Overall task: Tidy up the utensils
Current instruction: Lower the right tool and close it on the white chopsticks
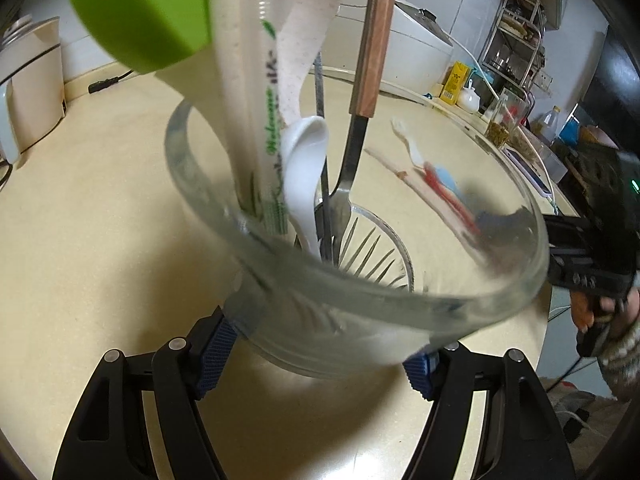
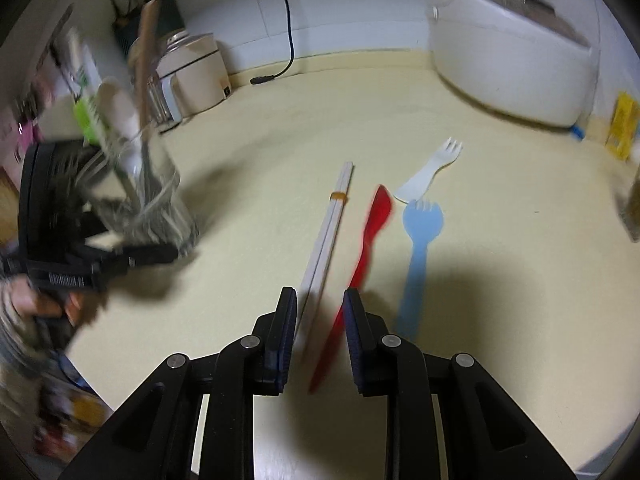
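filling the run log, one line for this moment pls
left gripper: shut on glass cup | right gripper: open above chopsticks, red knife

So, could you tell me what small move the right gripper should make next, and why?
Probably lower the right gripper and close on the chopsticks: its jaws stand open over their near end, and the left gripper already grips the glass of utensils.
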